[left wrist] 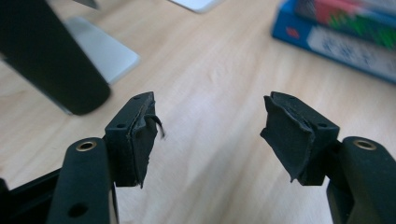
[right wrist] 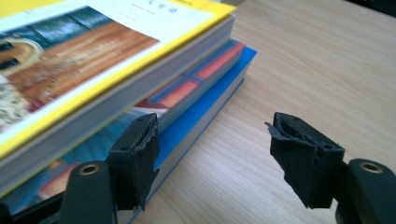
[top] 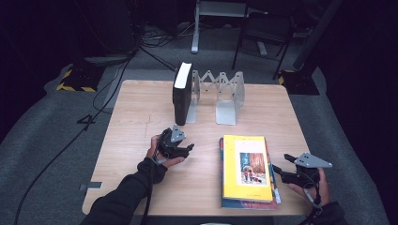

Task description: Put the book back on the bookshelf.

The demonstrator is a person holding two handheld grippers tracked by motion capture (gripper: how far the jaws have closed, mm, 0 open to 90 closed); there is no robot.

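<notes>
A black book stands upright at the back of the table, leaning on a folding metal book rack. A stack of books lies flat at the front right, a yellow book on top and a blue book at the bottom. My left gripper hovers over bare wood in front of the black book, open, nothing between its jaws. My right gripper sits at the stack's right edge, open and empty, its left jaw beside the blue book's corner under the yellow book.
The wooden table has bare room at its left and between the two grippers. The rack's flat metal base lies by the black book. Chairs, cables and a dark floor surround the table.
</notes>
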